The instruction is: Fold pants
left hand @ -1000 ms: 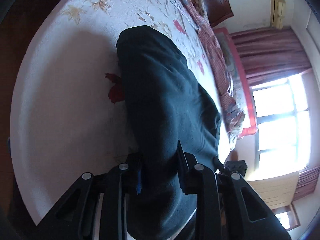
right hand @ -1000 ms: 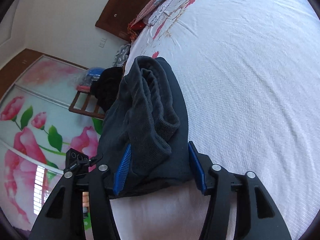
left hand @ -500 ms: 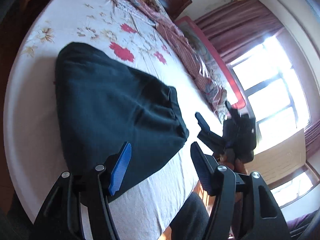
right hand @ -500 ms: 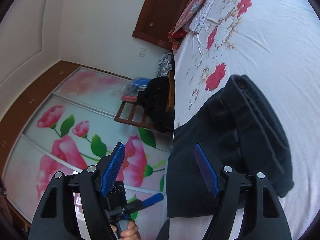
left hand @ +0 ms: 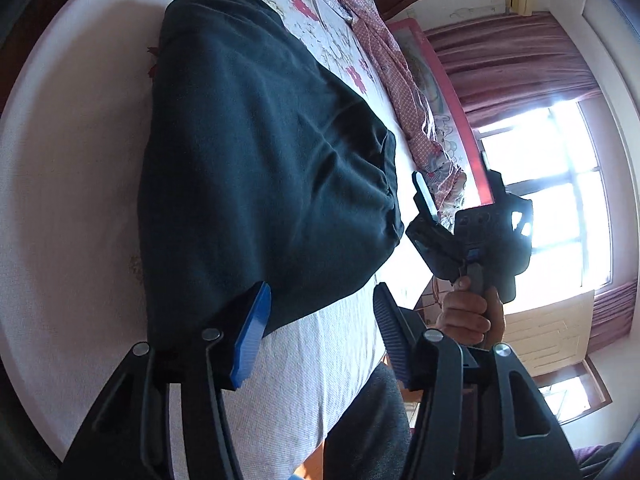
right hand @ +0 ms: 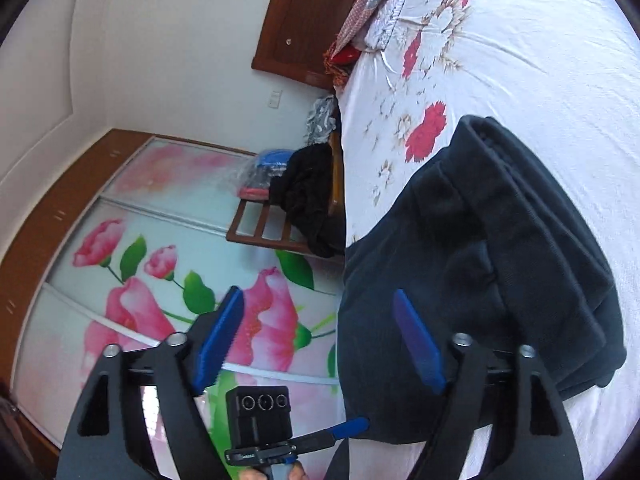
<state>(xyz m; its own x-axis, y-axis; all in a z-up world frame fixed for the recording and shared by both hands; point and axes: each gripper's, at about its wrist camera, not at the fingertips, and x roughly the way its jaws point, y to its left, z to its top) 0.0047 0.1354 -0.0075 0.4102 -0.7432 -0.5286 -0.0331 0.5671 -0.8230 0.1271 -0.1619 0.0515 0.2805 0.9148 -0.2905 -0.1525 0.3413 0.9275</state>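
Lying folded: the dark pants point(left hand: 260, 152) rest as a thick bundle on the bed point(left hand: 72, 200), near its edge, with stacked layers and a ribbed waistband visible in my right wrist view point(right hand: 500, 248).
Left hand-held gripper point(left hand: 320, 324): my blue-padded fingers stand apart, nothing between them; the left pad sits just at the near hem of the pants, and I cannot tell if it touches.
Right hand-held gripper point(right hand: 316, 340): fingers spread wide, holding nothing; one pad hangs over the near part of the pants, the other over open air beside the bed.
Right hand point(left hand: 472, 316): seen from my left camera, gripping the handle of the right unit, just off the bed's edge.
Bed sheet point(right hand: 520, 60): white with red flower print.
Headboard end: a red-checked cloth point(left hand: 384, 52) lies crumpled along the far side.
Wardrobe point(right hand: 120, 260): sliding doors with large pink flowers.
Chair point(right hand: 280, 224): wooden, beside the bed, piled with dark clothing.
Window point(left hand: 560, 208): bright, with maroon curtains.
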